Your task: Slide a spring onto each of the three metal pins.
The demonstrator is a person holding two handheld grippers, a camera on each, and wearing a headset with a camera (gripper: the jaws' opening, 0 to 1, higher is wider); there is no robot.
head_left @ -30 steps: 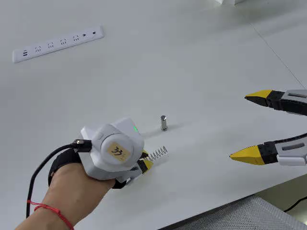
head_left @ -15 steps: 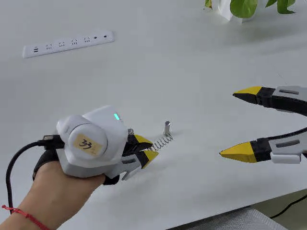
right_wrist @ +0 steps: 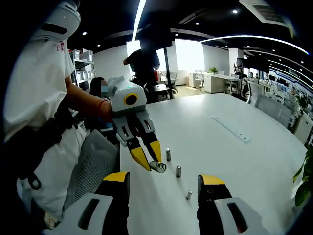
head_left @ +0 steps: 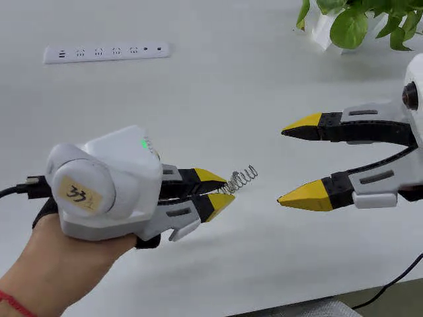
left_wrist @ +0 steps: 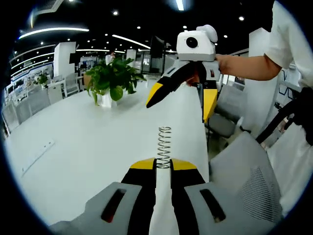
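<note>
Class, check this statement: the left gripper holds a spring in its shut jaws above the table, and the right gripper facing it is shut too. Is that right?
Not quite. The left gripper does hold the spring above the table, but the right gripper facing it is open, its jaws spread wide with nothing between them. The head view shows this.

The head view is bright and even; the white bench (head_left: pixel 218 99) is almost washed out, with only soft, faint shadows at lower centre. Both gripper views bow strongly toward their edges, and ceiling lights (right_wrist: pixel 142 14) glare along the top against dark surroundings.
</note>
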